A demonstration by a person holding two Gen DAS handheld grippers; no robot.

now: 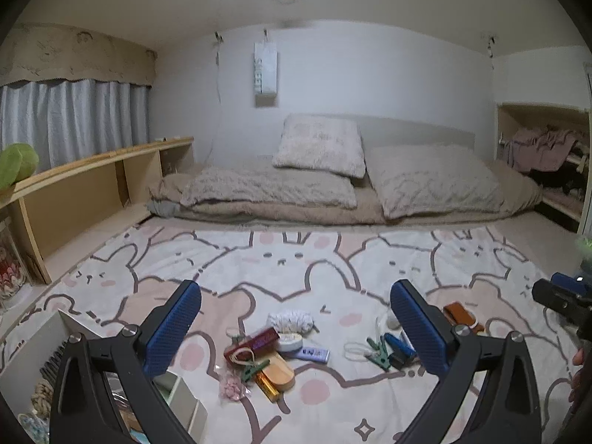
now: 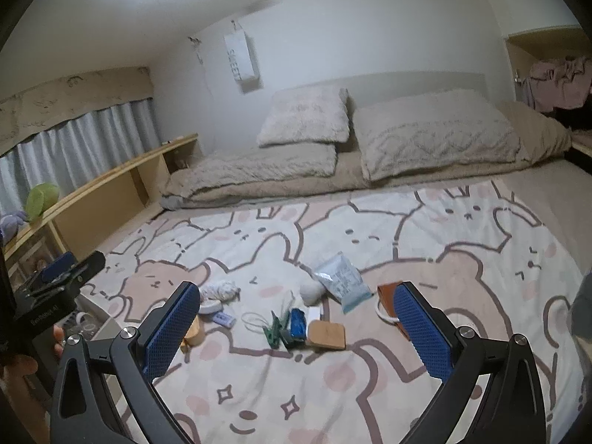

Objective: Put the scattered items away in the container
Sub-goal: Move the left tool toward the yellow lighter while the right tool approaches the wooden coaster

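Note:
Small items lie scattered on a bunny-print blanket (image 1: 281, 259). In the left wrist view I see a maroon box (image 1: 255, 342), a wooden block (image 1: 281, 370), a white knitted bundle (image 1: 290, 320), green clothespins (image 1: 379, 349) and a brown leather case (image 1: 460, 316). A white organiser container (image 1: 44, 355) with compartments sits at lower left, under my left gripper (image 1: 296, 329), which is open and empty above the pile. My right gripper (image 2: 296, 325) is open and empty above a wooden square (image 2: 327, 335), a blue item (image 2: 297, 322) and a plastic packet (image 2: 342, 281).
Folded bedding and pillows (image 1: 318, 181) lie at the far end of the mattress. A low wooden shelf (image 1: 92, 185) runs along the left under curtains. An open closet (image 1: 547, 155) with clothes is at the right.

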